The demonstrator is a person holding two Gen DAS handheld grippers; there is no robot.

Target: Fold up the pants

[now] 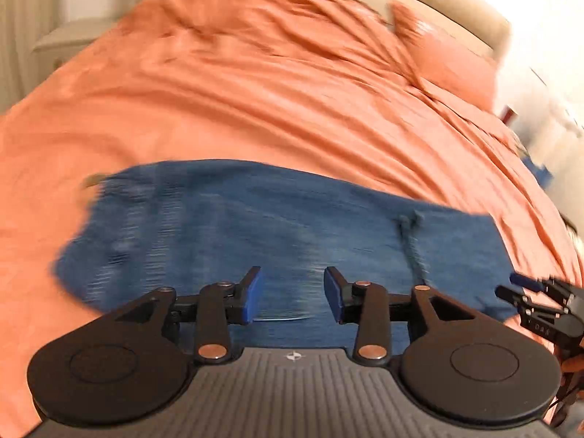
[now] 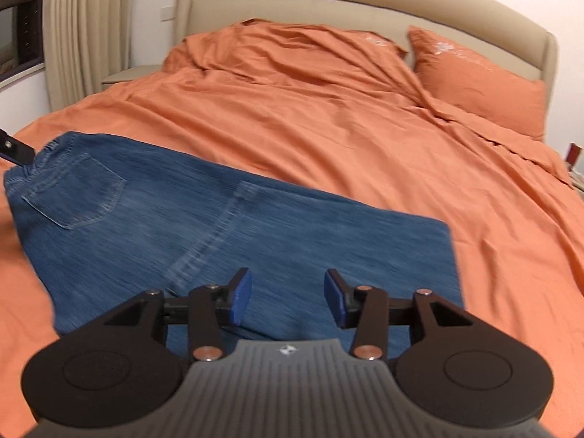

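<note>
**Both grippers released above the folded jeans**

Nearest the cameras, we see the left gripper (image 1: 292,294) and the right gripper (image 2: 288,297), each with its blue pads parted and nothing between them; both are released and hang over denim without pressing on it. Just beyond lie the pants (image 2: 233,233), blue jeans spread flat on the orange duvet (image 2: 328,120) of the bed, waistband and back pocket (image 2: 76,193) toward the left of the right wrist view, a straight folded edge at the right. The left wrist view is smeared by motion, so fine detail of the cloth there cannot be told. At its right border the other gripper shows. Farther off stand an orange pillow (image 2: 481,84) and the beige headboard (image 2: 365,3).

We judge one fold laid down and another to come. The risks: the soft duvet may be pinched together with the denim; a grasp of one layer only would pull the stack open; uneven lifting by the two hands would skew the edges.
</note>
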